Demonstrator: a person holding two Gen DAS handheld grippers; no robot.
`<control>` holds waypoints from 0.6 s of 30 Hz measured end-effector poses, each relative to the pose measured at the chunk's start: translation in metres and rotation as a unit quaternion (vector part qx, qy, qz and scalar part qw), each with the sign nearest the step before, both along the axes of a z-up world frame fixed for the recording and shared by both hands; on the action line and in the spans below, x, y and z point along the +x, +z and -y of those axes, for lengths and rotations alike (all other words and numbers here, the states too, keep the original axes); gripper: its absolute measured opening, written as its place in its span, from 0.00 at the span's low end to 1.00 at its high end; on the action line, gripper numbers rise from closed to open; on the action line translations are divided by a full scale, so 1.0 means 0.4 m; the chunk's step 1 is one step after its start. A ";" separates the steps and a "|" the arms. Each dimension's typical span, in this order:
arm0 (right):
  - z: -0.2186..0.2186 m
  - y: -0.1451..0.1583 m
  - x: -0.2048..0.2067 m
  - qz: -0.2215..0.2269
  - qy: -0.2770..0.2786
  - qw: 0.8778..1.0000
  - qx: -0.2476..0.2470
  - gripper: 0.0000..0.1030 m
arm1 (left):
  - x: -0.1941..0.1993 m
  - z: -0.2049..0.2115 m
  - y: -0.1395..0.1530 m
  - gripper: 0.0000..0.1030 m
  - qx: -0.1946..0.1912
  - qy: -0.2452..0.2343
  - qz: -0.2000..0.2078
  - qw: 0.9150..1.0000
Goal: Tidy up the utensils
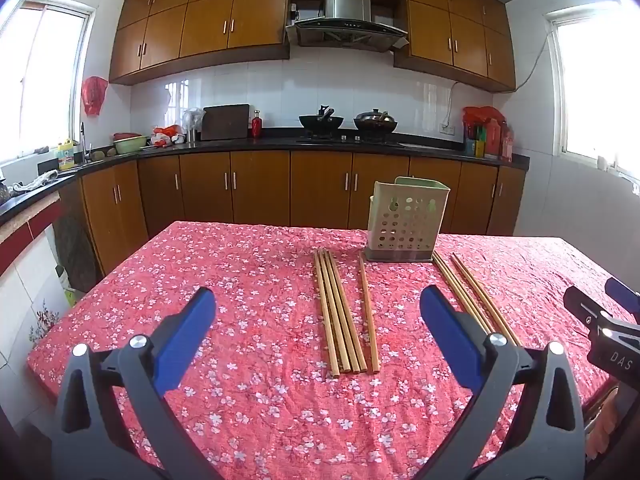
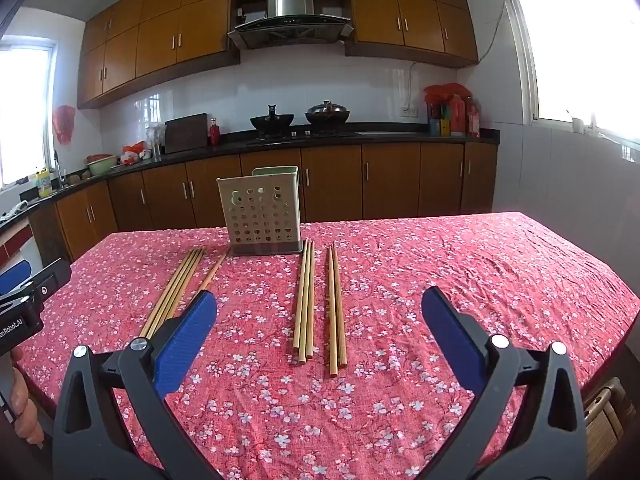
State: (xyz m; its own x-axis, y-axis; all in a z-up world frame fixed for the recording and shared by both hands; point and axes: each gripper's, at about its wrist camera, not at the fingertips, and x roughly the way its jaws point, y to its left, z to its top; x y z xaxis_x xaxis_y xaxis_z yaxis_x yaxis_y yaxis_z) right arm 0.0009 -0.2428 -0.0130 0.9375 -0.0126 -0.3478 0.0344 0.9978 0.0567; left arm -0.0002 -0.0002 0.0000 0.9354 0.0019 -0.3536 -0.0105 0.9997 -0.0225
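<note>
Wooden chopsticks lie in groups on a red floral tablecloth (image 1: 240, 280). In the left wrist view a bundle of several chopsticks (image 1: 338, 312) and a single one (image 1: 368, 312) lie ahead of my open left gripper (image 1: 318, 300), and more chopsticks (image 1: 472, 296) lie to the right. A pale perforated utensil holder (image 1: 406, 220) stands upright behind them. In the right wrist view my right gripper (image 2: 320, 302) stands open and empty above the cloth, with two chopstick groups (image 2: 305, 300) (image 2: 336, 308) between its fingers' lines and the holder (image 2: 260, 212) beyond. The left bundle (image 2: 176, 288) is partly hidden by a blue finger (image 2: 188, 332).
Kitchen counters with brown cabinets (image 1: 260, 188), woks on a stove (image 1: 348, 122) and windows surround the table. The right gripper's body (image 1: 608, 328) shows at the right edge of the left wrist view. A hand (image 2: 24, 408) holds the left gripper at the right wrist view's left edge.
</note>
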 end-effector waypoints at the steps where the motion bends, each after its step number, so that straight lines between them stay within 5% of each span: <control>1: 0.000 0.000 0.000 0.001 0.000 1.000 0.000 0.98 | -0.001 0.000 0.000 0.96 0.001 0.000 0.002 1.000; 18: -0.001 -0.003 0.000 0.000 0.000 1.000 0.002 0.98 | -0.002 -0.001 0.001 0.96 0.001 0.000 0.000 1.000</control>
State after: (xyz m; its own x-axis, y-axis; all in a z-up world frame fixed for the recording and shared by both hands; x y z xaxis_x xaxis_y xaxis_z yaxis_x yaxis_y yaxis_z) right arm 0.0010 -0.2426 -0.0143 0.9373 -0.0110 -0.3485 0.0342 0.9976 0.0604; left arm -0.0009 0.0001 0.0004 0.9355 0.0029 -0.3533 -0.0107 0.9997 -0.0202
